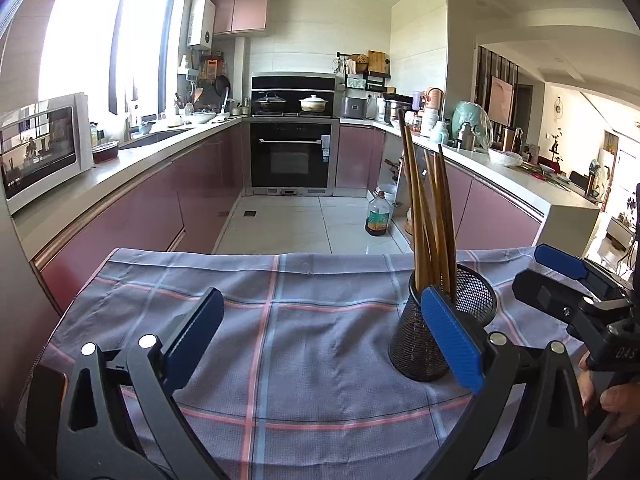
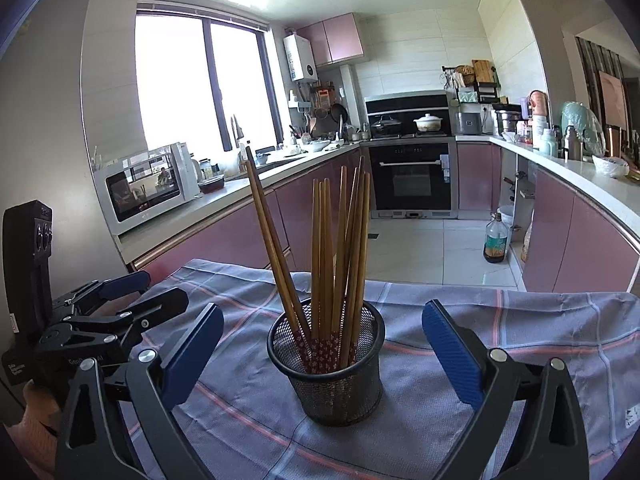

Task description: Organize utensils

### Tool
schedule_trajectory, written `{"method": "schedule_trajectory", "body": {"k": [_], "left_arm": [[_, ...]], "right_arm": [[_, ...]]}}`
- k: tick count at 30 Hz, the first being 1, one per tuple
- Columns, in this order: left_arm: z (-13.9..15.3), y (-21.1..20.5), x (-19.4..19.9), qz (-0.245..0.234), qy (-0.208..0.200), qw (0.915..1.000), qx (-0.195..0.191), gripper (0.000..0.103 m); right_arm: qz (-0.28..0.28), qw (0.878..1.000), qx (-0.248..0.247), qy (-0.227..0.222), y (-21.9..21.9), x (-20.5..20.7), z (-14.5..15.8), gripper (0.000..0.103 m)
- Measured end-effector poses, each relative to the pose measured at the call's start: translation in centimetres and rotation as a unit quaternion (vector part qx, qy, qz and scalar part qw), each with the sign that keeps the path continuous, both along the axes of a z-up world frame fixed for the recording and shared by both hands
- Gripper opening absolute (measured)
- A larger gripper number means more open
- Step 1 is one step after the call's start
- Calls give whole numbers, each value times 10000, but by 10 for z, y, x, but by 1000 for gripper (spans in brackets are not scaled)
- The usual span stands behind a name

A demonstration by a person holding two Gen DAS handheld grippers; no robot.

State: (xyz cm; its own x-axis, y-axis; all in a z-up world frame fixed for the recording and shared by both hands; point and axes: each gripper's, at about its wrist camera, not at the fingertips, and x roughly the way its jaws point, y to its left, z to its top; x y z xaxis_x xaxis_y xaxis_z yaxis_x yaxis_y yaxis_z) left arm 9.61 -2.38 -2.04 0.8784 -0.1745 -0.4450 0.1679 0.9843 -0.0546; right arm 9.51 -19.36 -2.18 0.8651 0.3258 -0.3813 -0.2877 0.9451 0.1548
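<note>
Chopsticks point(image 2: 324, 256) all stand in the black mesh holder point(image 2: 326, 364) on the checked cloth point(image 2: 500, 344) (none lies loose in view), so sorting looks finished. Left gripper point(image 1: 320, 336) and right gripper point(image 2: 322, 354) are both spread wide, holding nothing; next they need only withdraw without tipping the holder.

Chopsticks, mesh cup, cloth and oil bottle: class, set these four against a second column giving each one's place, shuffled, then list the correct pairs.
Column one:
1. chopsticks
2. mesh cup
3. checked cloth
4. oil bottle

Column two:
A. on the tiled kitchen floor
B. spread over the table
C. standing on the cloth
D. standing upright in the cup

Pairs: 1-D, 2-C, 3-B, 4-A

The left gripper and right gripper are both open, holding nothing.
</note>
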Motion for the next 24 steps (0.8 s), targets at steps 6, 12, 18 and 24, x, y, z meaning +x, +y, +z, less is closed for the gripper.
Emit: {"method": "schedule_trajectory", "body": {"k": [6,12,18,24], "left_arm": [[8,7,-27,181,-317,9993,21,97],[12,12,-55,335,-567,9978,41,97],[16,17,-69,438,-667,9968,-9,97],[19,18,-81,468,-788,9958,-59,97]], "right_arm": [[-213,9988,-100,-434,14,-27,-2,96],[-369,9961,-84,-797,22,-51,-5,96],[-503,9932,-56,-1046,26,-68,-3,96],[-540,9926,-37,-1090,32,-78,-3,96]]}}
